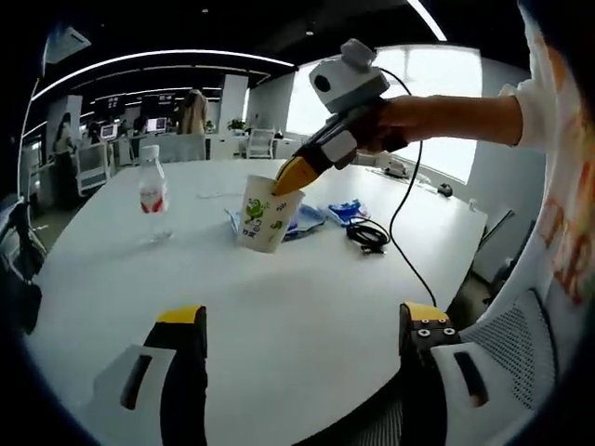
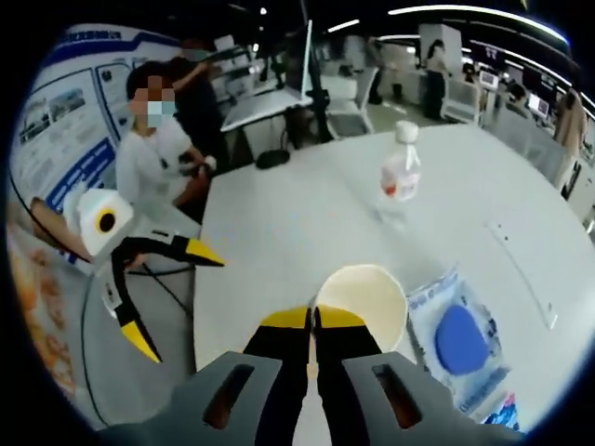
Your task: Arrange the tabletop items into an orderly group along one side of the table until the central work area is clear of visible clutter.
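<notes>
A white paper cup (image 1: 268, 216) with green print is tilted near the middle of the white table (image 1: 307, 307). My right gripper (image 1: 290, 177), coming into the left gripper view from the right, is shut on its rim. In the right gripper view the jaws (image 2: 314, 321) pinch the near rim of the cup (image 2: 370, 299), whose inside looks empty. My left gripper (image 1: 302, 321) stands wide open over the table's near edge with nothing between its fingers. It also hangs open off the table's side (image 2: 177, 299).
A clear water bottle (image 1: 152, 193) (image 2: 401, 172) stands upright farther back. Blue packets (image 1: 325, 216) (image 2: 462, 339) lie beside the cup, with a coiled black cable (image 1: 369, 234) next to them. A person (image 2: 163, 139) sits at the table's far corner near a small black object (image 2: 272, 158).
</notes>
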Demonstrator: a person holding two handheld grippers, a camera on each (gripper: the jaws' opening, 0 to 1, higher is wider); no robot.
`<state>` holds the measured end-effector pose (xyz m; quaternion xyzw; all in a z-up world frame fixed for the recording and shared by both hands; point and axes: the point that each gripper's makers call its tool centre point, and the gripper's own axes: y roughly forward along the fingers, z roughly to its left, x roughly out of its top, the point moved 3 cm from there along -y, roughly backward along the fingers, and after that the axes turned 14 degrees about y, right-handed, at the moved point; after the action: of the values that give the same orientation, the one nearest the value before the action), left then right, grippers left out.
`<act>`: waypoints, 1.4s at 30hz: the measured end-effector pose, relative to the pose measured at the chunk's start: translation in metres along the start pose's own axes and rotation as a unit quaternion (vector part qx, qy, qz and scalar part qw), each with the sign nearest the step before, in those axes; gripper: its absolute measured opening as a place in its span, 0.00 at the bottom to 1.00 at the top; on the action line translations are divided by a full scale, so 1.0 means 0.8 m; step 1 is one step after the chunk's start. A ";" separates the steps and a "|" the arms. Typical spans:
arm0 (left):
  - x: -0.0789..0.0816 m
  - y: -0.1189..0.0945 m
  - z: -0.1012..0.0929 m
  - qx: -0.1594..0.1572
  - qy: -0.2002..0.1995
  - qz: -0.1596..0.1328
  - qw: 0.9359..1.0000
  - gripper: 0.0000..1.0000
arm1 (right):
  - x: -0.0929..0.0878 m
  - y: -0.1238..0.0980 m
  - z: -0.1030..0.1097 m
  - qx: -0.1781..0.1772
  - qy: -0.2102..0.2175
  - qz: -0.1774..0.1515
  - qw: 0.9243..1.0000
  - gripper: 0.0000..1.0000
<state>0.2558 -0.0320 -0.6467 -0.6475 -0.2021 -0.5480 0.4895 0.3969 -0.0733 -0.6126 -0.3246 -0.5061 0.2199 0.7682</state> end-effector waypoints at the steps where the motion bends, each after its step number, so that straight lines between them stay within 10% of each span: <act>1: 0.001 0.000 0.001 0.003 0.000 -0.004 1.000 0.86 | 0.004 0.003 0.000 0.003 -0.001 -0.001 1.000 0.00; 25: -0.012 0.000 0.011 0.011 -0.032 0.021 0.999 0.77 | 0.070 0.055 -0.078 -0.025 -0.055 0.034 0.998 0.00; 42: -0.020 0.002 0.005 -0.001 -0.020 0.039 0.999 0.75 | 0.069 0.097 -0.106 -0.052 -0.080 0.082 0.992 0.00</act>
<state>0.2544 -0.0249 -0.6615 -0.6661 -0.1864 -0.5155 0.5058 0.4961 -0.0059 -0.6572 -0.3857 -0.5488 0.2806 0.6865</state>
